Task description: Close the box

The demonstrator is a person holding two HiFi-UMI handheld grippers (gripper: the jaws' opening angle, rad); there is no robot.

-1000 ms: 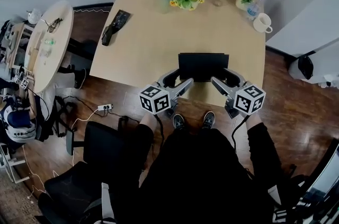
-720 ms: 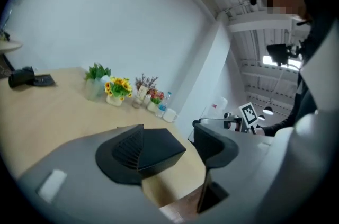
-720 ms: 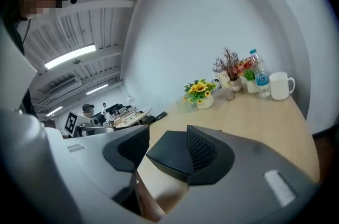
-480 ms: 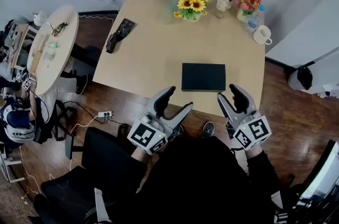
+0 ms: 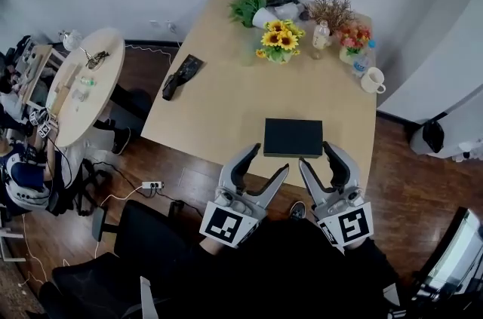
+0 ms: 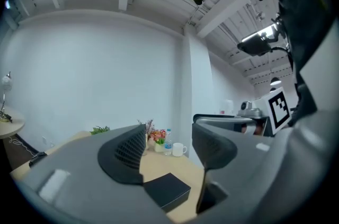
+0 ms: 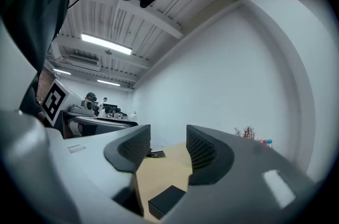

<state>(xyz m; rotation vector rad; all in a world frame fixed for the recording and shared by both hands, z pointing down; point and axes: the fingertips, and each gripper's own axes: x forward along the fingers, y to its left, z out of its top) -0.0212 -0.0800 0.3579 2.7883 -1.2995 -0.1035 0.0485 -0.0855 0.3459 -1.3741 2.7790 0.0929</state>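
Observation:
The black box (image 5: 293, 137) lies flat with its lid down near the front edge of the wooden table (image 5: 219, 106). Both grippers hover just short of that edge, apart from the box and tilted upward. My left gripper (image 5: 268, 161) is open and holds nothing; its own view has the box (image 6: 168, 189) low between the fingers. My right gripper (image 5: 317, 155) is also open, its jaws partly drawn in and nothing between them. The box (image 7: 167, 200) sits low in the right gripper view.
Sunflowers (image 5: 279, 42), other plants, a bottle (image 5: 322, 37) and a white mug (image 5: 372, 81) stand at the table's far end. A black object (image 5: 181, 75) lies at its left edge. A round side table (image 5: 79, 84) is to the left, a black chair (image 5: 143, 234) beside me.
Both grippers have drawn back from the sides of the box toward the person, off the table's front edge. The right jaws have narrowed somewhat. The box stays where it was.

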